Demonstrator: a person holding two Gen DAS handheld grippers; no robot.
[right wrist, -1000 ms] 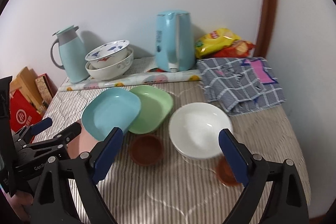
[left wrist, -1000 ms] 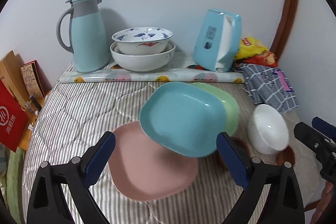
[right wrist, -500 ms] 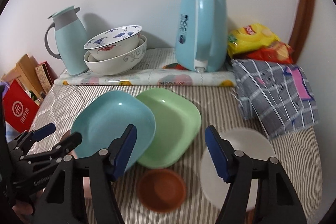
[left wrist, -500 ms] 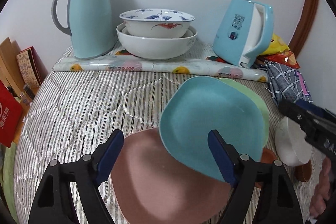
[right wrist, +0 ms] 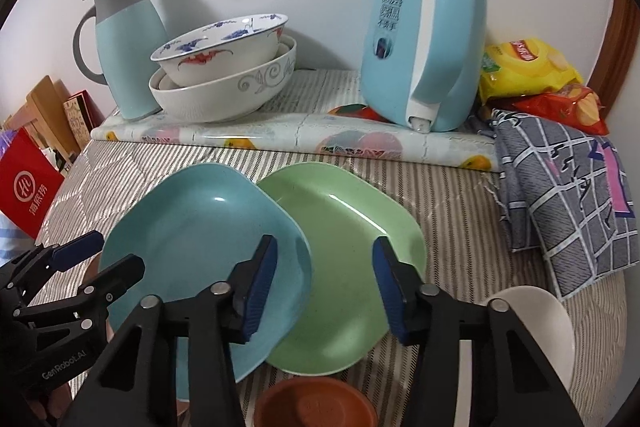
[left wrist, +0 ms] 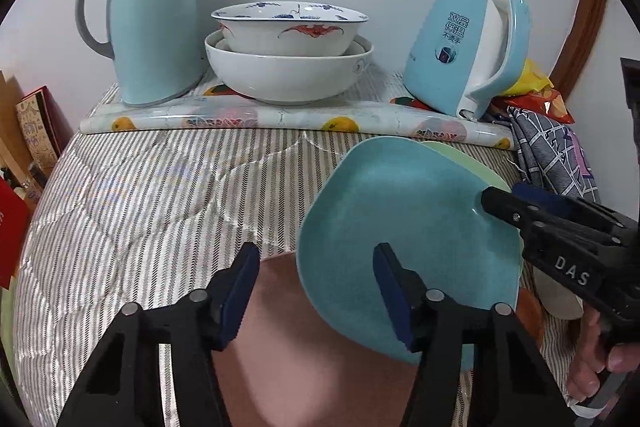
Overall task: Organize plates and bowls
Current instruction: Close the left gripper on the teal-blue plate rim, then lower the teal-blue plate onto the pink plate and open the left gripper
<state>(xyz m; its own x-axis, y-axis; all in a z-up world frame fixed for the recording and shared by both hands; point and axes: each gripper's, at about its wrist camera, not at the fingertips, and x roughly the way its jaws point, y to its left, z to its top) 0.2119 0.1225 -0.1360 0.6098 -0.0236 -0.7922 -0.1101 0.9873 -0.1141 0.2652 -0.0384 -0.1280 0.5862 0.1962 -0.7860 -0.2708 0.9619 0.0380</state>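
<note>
A blue plate (left wrist: 404, 239) lies overlapping a pink plate (left wrist: 304, 359) and a green plate (right wrist: 352, 235); it also shows in the right wrist view (right wrist: 200, 239). My left gripper (left wrist: 316, 291) is open, low over the pink plate at the blue plate's left edge. My right gripper (right wrist: 324, 279) is open, hovering over the seam between the blue and green plates. A small brown bowl (right wrist: 316, 405) and a white bowl (right wrist: 540, 323) sit near the front. Two stacked patterned bowls (left wrist: 290, 55) stand at the back.
A blue thermos jug (left wrist: 148, 19) and a blue kettle (left wrist: 468, 47) stand on a rolled mat (left wrist: 280, 117) at the back. Snack bags (right wrist: 532, 71) and a checked cloth (right wrist: 568, 187) lie at the right. A red box (right wrist: 28, 183) is off the left edge.
Both grippers have moved forward and lower toward the plates. Their jaws have narrowed but stay open. The plates have not moved.
</note>
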